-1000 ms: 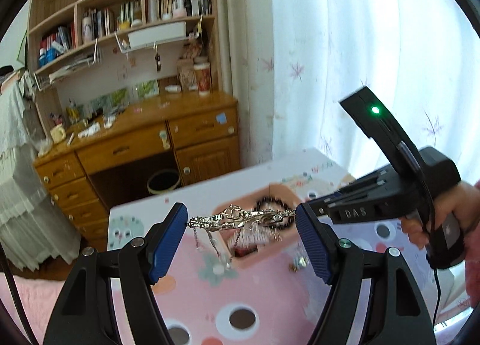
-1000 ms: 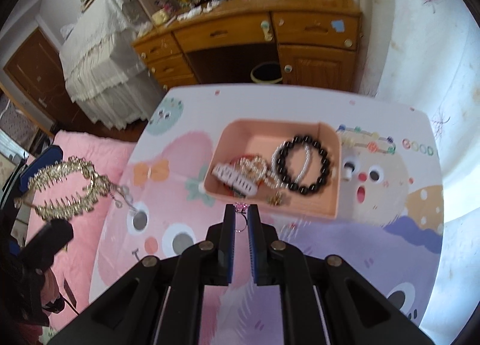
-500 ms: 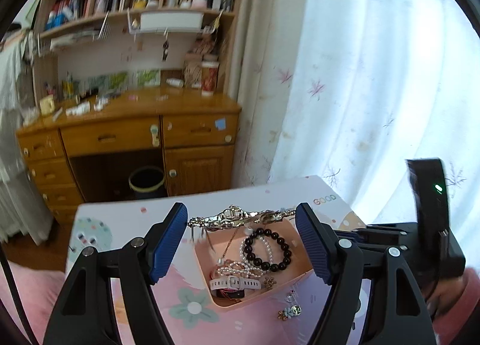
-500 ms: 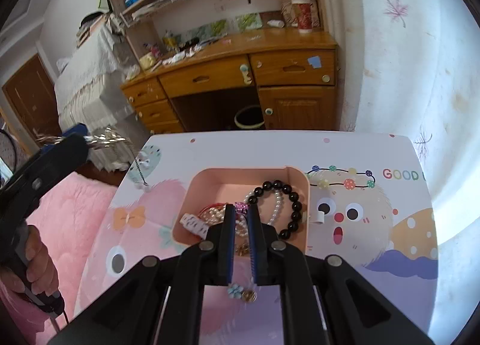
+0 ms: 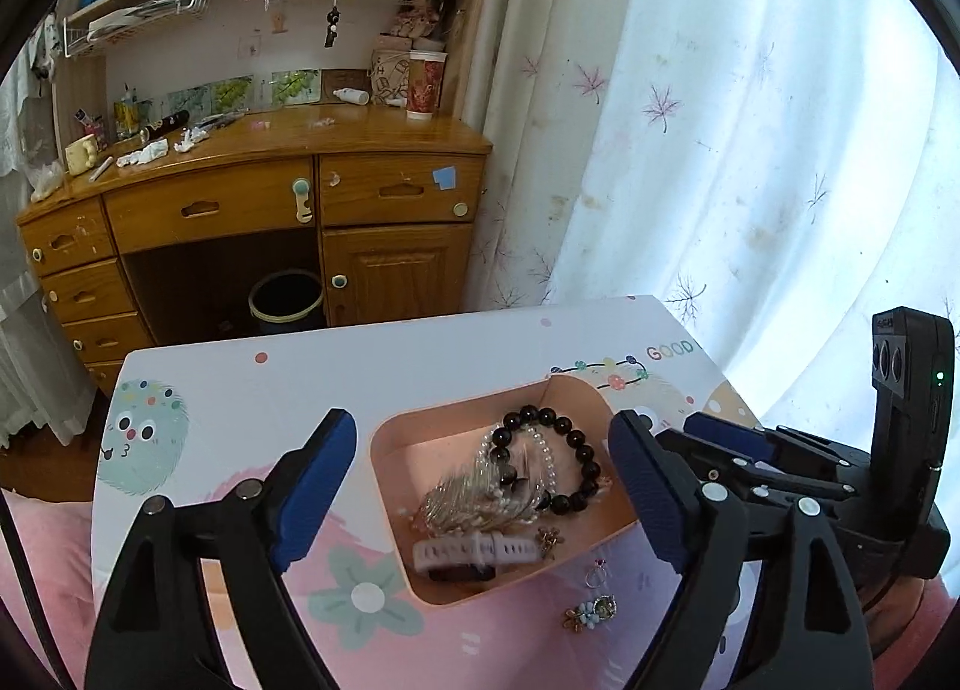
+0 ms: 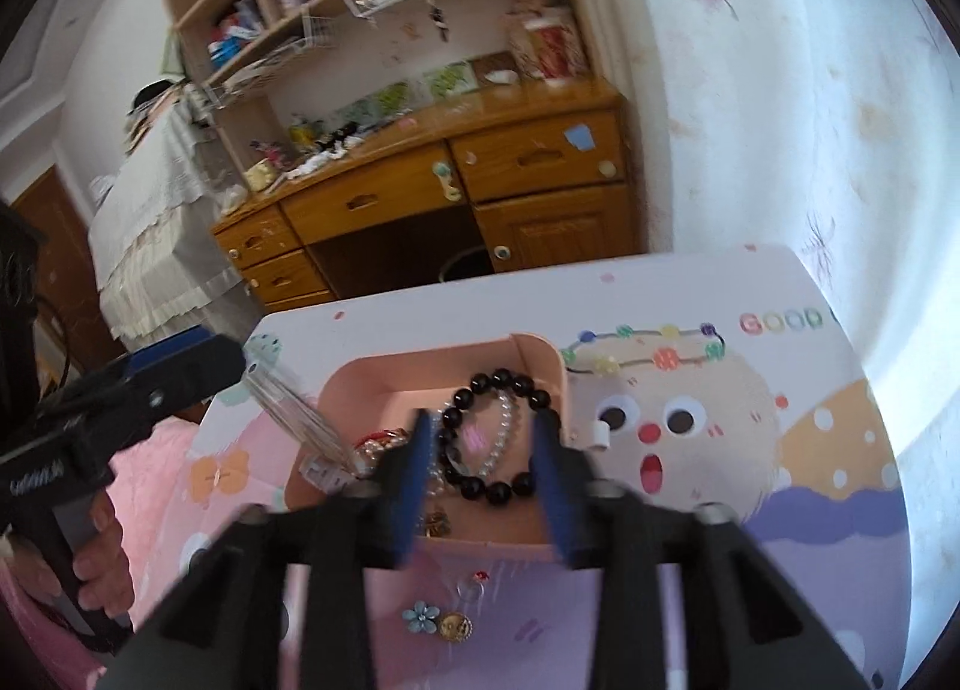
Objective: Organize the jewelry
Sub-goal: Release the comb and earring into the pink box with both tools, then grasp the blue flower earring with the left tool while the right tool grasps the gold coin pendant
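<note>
A pink tray sits on the cartoon-print table. It holds a black bead bracelet, a pearl strand, a white watch and a gold chain necklace, which is blurred as it drops in. My left gripper is open and empty above the tray. My right gripper is open over the tray, with a blurred pink ring between its fingers. A ring and a flower brooch lie on the table in front of the tray.
A small white ring lies right of the tray. A wooden desk with shelves and a bin stands beyond the table. A white curtain hangs at the right. Pink bedding lies at the left.
My left gripper opened and the gold necklace fell into the tray. My right gripper opened and let go of the pink ring. Both grippers have come closer over the tray.
</note>
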The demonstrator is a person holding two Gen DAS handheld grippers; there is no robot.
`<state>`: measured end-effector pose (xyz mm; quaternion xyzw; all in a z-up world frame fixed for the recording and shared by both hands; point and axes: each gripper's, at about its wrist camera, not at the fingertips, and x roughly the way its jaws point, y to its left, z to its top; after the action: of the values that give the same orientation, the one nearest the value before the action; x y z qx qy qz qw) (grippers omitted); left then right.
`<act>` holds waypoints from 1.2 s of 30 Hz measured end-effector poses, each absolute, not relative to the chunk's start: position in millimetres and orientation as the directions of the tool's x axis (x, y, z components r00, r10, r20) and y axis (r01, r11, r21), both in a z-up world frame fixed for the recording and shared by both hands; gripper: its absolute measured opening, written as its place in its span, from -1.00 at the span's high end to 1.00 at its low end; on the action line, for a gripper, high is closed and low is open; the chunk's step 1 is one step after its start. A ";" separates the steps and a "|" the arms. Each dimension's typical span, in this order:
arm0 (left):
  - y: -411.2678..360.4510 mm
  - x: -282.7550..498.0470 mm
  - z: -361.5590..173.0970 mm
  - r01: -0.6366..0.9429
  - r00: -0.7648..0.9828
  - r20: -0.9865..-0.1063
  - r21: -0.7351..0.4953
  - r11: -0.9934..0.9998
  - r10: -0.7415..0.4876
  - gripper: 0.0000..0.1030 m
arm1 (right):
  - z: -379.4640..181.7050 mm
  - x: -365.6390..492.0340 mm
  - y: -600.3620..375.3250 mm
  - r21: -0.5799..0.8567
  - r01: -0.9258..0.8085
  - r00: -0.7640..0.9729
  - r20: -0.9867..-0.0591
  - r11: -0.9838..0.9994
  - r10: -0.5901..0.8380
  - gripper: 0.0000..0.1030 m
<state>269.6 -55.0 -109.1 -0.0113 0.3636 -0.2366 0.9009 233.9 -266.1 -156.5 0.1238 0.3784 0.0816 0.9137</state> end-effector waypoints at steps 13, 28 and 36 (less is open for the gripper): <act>-44.7 243.6 -114.2 0.415 0.562 -0.710 -0.203 0.887 -0.426 -0.72 | -158.0 198.7 -256.4 0.165 -0.106 0.681 -0.706 0.980 0.193 -0.17; -51.9 212.1 -166.3 0.329 0.310 -0.813 -0.395 0.858 -0.493 -0.54 | -183.6 159.3 -222.0 -0.086 -0.408 0.601 -0.775 0.909 0.196 -0.17; -80.6 217.2 -188.8 0.333 0.246 -0.843 -0.390 0.858 -0.479 -0.10 | -213.1 156.3 -204.9 -0.159 -0.561 0.548 -0.807 0.813 0.220 -0.17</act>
<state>217.2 -80.6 -188.8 -0.0652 0.5570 -0.2581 0.7867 156.3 -204.9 -213.1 -0.2041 0.4173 0.2280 0.8557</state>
